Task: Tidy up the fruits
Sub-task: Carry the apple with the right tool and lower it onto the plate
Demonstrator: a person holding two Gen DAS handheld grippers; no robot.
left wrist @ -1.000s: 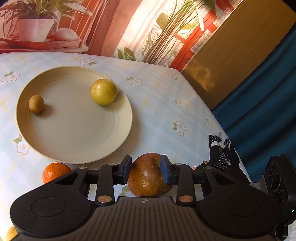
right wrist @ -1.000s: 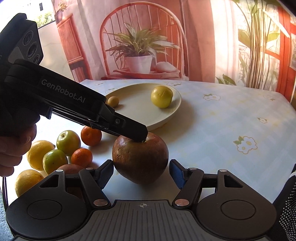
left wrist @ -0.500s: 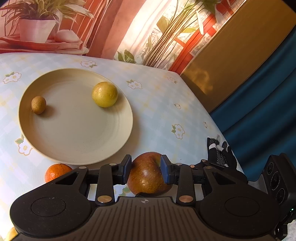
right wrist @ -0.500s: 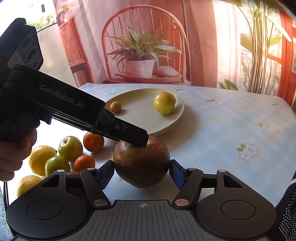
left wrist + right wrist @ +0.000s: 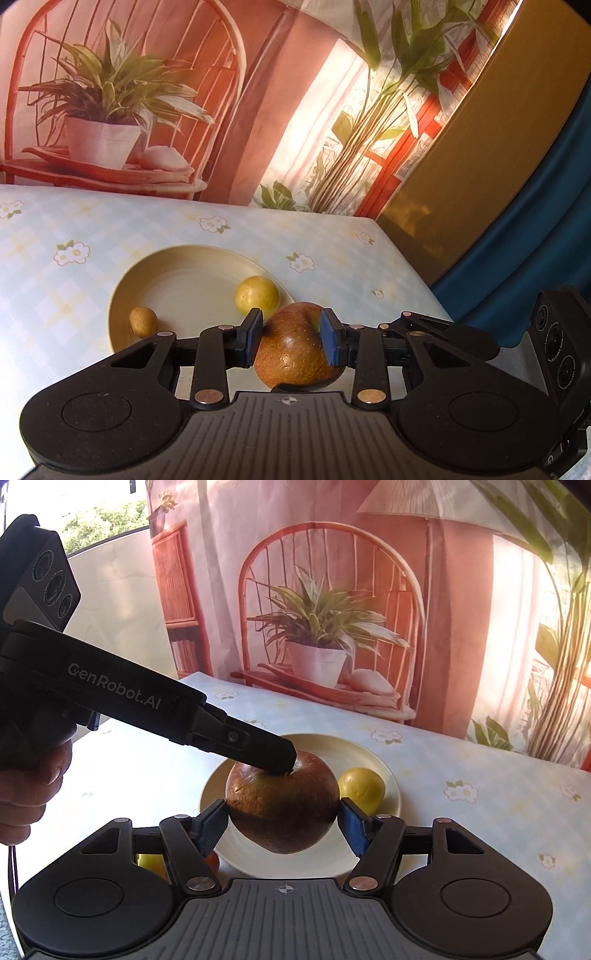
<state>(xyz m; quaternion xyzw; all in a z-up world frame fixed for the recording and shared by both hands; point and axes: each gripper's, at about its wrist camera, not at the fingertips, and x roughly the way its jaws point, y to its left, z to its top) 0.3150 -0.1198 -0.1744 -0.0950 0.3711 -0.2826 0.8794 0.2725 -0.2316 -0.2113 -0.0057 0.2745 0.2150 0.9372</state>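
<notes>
A red-brown apple (image 5: 295, 354) hangs in the air with my left gripper (image 5: 291, 328) shut on its top, one pad at the stem hollow. In the right wrist view the apple (image 5: 280, 812) sits in front of the cream plate (image 5: 391, 775). My right gripper (image 5: 282, 816) has a blue pad pressed against each side of it. The left gripper (image 5: 286, 764) reaches in from the left onto the apple's top. On the plate (image 5: 184, 291) lie a yellow fruit (image 5: 257, 295) and a small brown fruit (image 5: 142, 321).
An orange (image 5: 212, 862) and a yellow fruit (image 5: 151, 864) peek out under my right gripper's left finger. A person's hand (image 5: 26, 797) holds the left gripper. The table's right edge (image 5: 406, 266) borders a brown board and a blue curtain. A printed backdrop stands behind.
Both grippers have risen with the apple and tipped upward, so the plate sits lower in view. The right gripper's pads, apart from the apple a second ago, now touch its sides.
</notes>
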